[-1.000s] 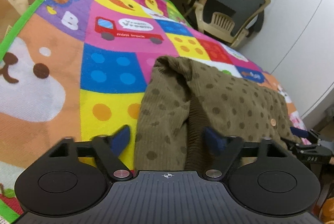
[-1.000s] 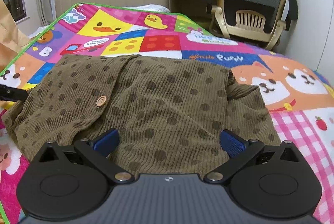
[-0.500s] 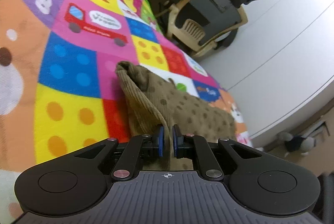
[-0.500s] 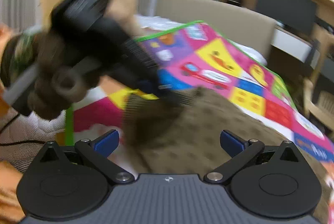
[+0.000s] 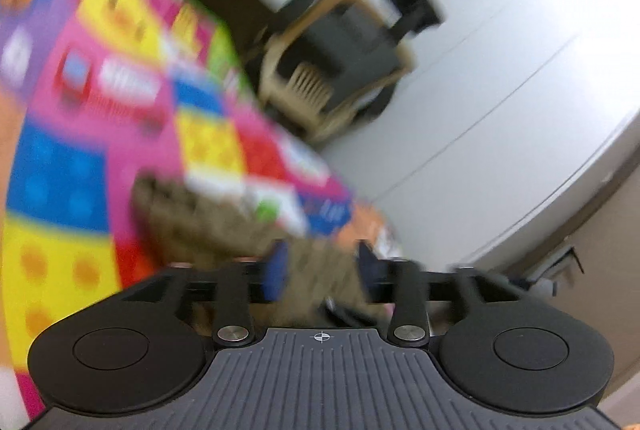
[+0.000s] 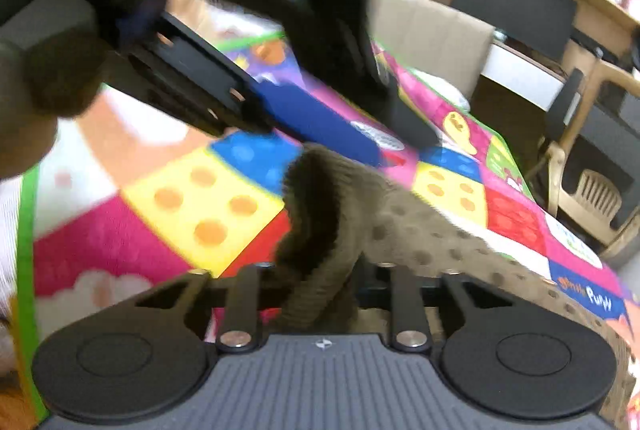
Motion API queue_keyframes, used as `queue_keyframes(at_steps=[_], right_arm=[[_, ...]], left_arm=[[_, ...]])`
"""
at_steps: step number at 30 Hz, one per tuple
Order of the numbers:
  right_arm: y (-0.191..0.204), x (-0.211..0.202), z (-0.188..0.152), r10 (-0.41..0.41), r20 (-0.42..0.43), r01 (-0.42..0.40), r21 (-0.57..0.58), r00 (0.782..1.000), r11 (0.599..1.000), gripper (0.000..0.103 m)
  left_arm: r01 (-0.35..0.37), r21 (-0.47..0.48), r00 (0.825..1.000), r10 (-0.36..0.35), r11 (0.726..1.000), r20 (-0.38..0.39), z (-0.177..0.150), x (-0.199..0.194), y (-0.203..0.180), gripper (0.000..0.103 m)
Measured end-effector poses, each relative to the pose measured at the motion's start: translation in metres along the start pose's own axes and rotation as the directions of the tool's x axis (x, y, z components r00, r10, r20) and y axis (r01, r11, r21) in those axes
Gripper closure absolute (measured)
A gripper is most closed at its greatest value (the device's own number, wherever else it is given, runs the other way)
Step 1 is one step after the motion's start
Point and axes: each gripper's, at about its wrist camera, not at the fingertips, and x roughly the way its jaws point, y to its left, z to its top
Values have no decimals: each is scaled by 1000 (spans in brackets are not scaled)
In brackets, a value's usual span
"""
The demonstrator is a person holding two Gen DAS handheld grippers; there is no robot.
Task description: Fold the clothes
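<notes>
Across the bright patchwork play mat [image 6: 192, 205], the brown dotted corduroy garment [image 6: 400, 226] is lying partly lifted, one bunched end rising toward the camera while the rest is trailing flat over the mat to the right. It is looking soft and limp, thick enough to hold a ridge but sure to sag wherever unsupported, so I judge the best hold is at a corner or hem, pinching both layers together. The right gripper [image 6: 316, 282] is sitting narrowed around that raised fold, cloth filling the gap between its fingers, and appears to be clamping it. The left gripper [image 5: 322, 266] is blurring with motion; its blue pads are standing apart with brown fabric between them, and I cannot tell whether they are pressing on it. From the right wrist view, the left gripper is hovering just above the same fold. No containers are showing; an office chair [image 5: 340, 69] is standing beyond the mat.
</notes>
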Motion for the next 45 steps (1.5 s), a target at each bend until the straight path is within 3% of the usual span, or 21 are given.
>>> queue_keyframes(at_steps=[2,3,5,8,13,16,18,20,24,25,28,31,33,35,37,39,42,45], right_arm=[[-25,-21,2,-31,54,27,71,998,997,88],[-41,-35,2,-56,85,46,113,995,992,90],[-74,-59,-4,-111,123,85,201,986,976,93],[-125,-82,-41,-199,73,164,330,977,930,93],[-207,-118,-103,-315,-38,288,518,948,805,93],[-223,-123,-139,-281,-124,300,571,952,764,93],[-227,-126,-157,-261,-159,304,584,952,753,93],[-231,-129,-168,-235,-171,291,586,957,757,93],[-237,-156,-165,-175,-76,188,556,982,810,91],[-239,-165,-159,-186,-33,174,547,982,819,83],[-251,-190,-135,-249,98,164,521,964,837,34],[-264,-190,-104,-244,190,123,490,951,863,33],[-271,-168,-83,-204,209,84,473,957,877,33],[-278,-132,-71,-148,192,40,474,970,880,33],[-282,-85,-67,-95,94,36,497,991,867,33],[-284,-35,-73,-48,-38,61,519,998,852,33],[-286,-11,-87,-21,-89,68,568,996,821,31],[-284,-42,-83,-66,-65,91,547,996,832,31]], left_arm=[[14,58,995,-20,998,93,14,-14,-20,35],[16,76,992,-25,997,125,18,-18,-29,24],[16,108,986,-34,994,164,24,-20,-44,14],[11,147,989,-32,989,141,22,1,-62,10],[-38,177,998,45,984,-35,-2,79,-73,9],[-87,262,988,117,961,-102,-23,123,-79,9],[-133,358,977,183,924,-112,-39,149,-85,9],[-145,433,968,218,890,-125,-53,171,-91,9],[-131,513,958,242,849,-156,-72,193,-96,9],[-132,530,955,250,837,-157,-75,196,-97,9],[-118,538,946,258,835,-194,-80,205,-96,8],[-121,531,941,267,839,-206,-81,207,-93,6],[-130,527,940,274,840,-206,-81,206,-91,5],[-138,523,938,281,841,-204,-81,206,-89,5],[-155,530,935,297,834,-193,-80,201,-88,5],[-174,533,932,314,828,-183,-78,197,-86,5],[-173,519,930,312,837,-193,-75,195,-81,5],[-164,522,932,306,837,-197,-76,195,-81,5]])
